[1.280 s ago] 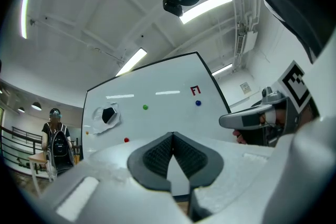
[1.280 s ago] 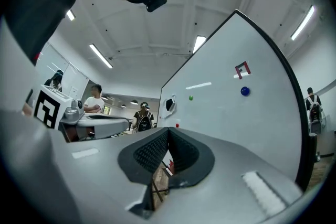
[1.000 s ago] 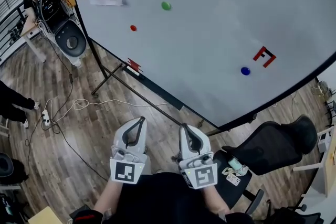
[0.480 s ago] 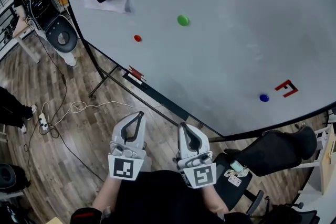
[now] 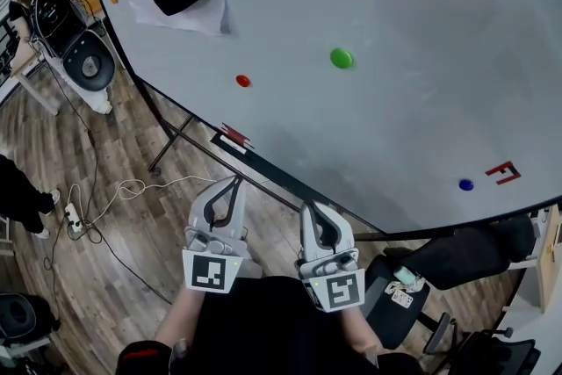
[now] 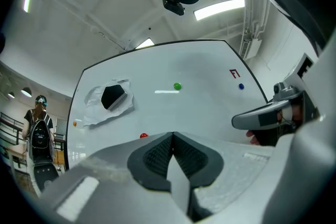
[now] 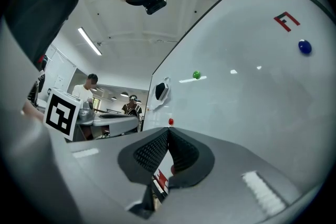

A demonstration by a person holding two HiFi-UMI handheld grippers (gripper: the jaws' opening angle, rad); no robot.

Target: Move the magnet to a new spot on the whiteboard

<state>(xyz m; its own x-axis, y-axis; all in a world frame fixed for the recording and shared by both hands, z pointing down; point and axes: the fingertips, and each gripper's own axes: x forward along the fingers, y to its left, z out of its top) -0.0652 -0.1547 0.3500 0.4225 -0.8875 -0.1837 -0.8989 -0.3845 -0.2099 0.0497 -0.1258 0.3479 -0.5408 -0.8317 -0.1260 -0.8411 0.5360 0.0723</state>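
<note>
Round green magnet [image 5: 342,58] dots a glossy whiteboard [image 5: 413,4].
The left gripper [image 5: 230,182] and the right gripper [image 5: 312,211] press their ribbed black pads [image 6: 156,157] together, empty.

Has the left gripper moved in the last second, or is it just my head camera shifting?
Yes. In the head view the left gripper has moved towards the whiteboard. Its tip is now much nearer the red tag on the board's lower edge.

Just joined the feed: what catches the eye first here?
A large whiteboard fills the head view, dotted with a green magnet mid-board, a red magnet lower left and a blue magnet far right. The left gripper and right gripper sit below its edge, both shut and empty.
</note>
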